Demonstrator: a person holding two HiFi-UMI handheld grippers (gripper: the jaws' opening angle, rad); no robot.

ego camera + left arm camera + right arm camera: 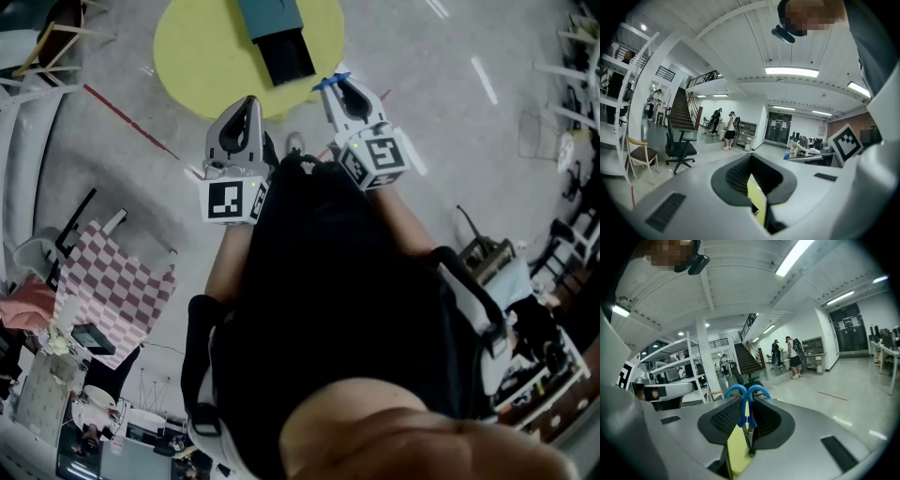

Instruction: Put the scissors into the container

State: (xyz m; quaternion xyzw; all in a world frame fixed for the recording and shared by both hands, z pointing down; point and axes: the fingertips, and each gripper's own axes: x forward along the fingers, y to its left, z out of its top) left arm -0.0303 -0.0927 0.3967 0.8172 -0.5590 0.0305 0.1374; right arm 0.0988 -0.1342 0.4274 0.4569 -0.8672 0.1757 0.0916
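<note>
My right gripper (339, 86) is shut on a pair of blue-handled scissors (331, 82), held near the edge of a round yellow table (202, 56). In the right gripper view the scissors (747, 404) stand between the black pads, blue loops up and blades pointing down toward the yellow surface. A dark container (279, 37) with a teal part lies on the table, just beyond both grippers. My left gripper (251, 103) hangs beside the right one, shut with nothing in it. Only a thin yellow slit shows between its pads (736, 178).
A red-and-white checkered sheet (112, 281) lies on the floor at left. Red tape (127, 120) crosses the grey floor. A black office chair (679, 147), a wooden chair (641, 154), shelving (623, 84), stairs and distant people fill the hall.
</note>
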